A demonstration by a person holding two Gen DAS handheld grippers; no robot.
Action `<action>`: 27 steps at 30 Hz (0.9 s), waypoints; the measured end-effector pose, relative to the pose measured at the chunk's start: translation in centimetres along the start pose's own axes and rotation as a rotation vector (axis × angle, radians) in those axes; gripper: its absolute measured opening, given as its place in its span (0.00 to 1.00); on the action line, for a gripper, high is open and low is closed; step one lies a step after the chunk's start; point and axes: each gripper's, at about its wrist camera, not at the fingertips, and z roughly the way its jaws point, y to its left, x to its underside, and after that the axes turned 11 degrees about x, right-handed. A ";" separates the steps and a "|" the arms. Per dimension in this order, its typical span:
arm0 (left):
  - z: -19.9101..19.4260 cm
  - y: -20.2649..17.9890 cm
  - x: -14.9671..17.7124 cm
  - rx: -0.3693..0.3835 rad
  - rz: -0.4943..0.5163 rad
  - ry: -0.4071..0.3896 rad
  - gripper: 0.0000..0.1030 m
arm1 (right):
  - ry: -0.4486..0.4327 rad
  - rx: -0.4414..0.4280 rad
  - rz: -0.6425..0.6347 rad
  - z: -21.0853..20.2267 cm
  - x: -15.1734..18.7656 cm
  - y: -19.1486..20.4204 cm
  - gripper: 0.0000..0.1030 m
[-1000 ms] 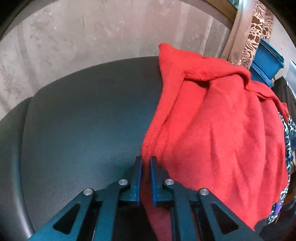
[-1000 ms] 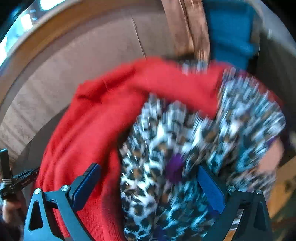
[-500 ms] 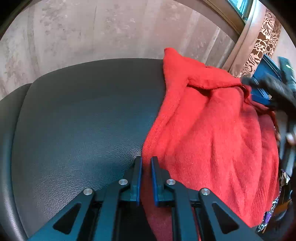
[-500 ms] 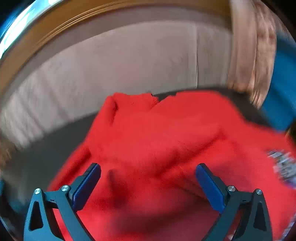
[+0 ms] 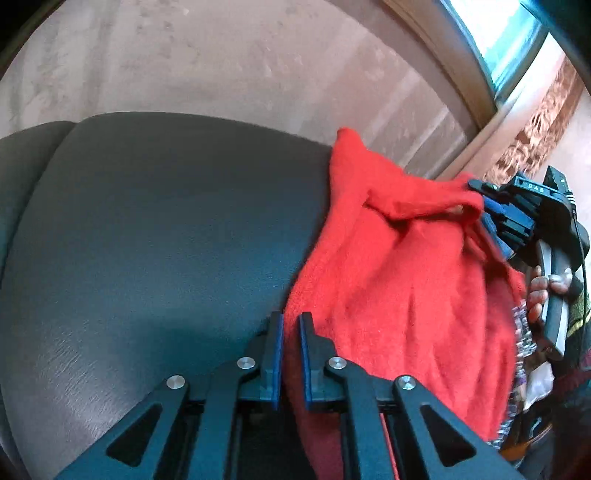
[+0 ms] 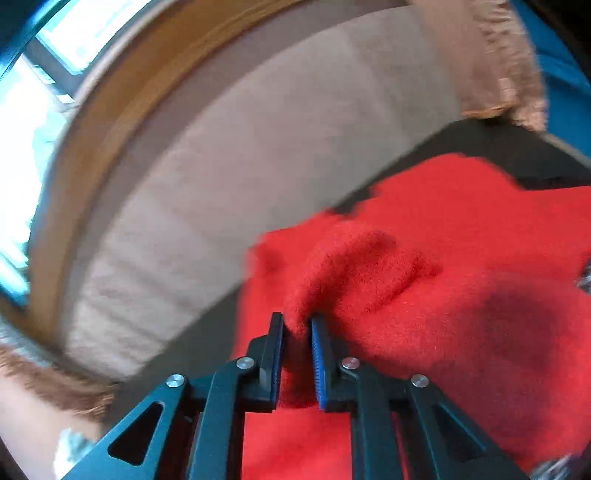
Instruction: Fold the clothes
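A red sweater (image 5: 406, 280) is lying across the right part of a dark leather seat (image 5: 155, 236), its fuzzy knit bunched into folds and one corner reaching up toward the seat's back edge. The left hand-held gripper (image 5: 291, 354) is pinching the sweater's near edge, its blue-padded fingers (image 5: 276, 350) drawn close together with red fabric between them. The right hand-held gripper (image 6: 297, 354) is clamping a raised fold of the same sweater (image 6: 443, 295) at its far side, jaws nearly together on the cloth. In the left wrist view that right hand-held gripper (image 5: 491, 218) is showing at the sweater's far corner, where a ridge of fabric is being lifted off the seat, and a hand (image 5: 546, 291) is gripping its handle. A strip of patterned cloth (image 5: 521, 332) is peeking out from under the sweater's right edge. Behind the seat a pale wall (image 5: 221, 62) is running across, and a window (image 5: 498, 33) with a wooden frame is sitting above it at the upper right. The right wrist view is blurring heavily, so finer detail there cannot be told.
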 end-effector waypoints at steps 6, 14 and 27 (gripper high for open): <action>-5.0 1.6 1.8 -0.023 -0.074 -0.054 0.01 | 0.047 -0.115 -0.096 1.0 4.4 7.2 0.13; -9.5 5.8 5.7 -0.042 -0.233 -0.070 0.00 | 0.133 -0.251 -0.343 2.8 13.2 20.5 0.16; -8.2 4.2 -1.0 0.071 -0.184 -0.080 0.33 | 0.107 -0.047 -0.427 -0.7 19.0 14.1 0.87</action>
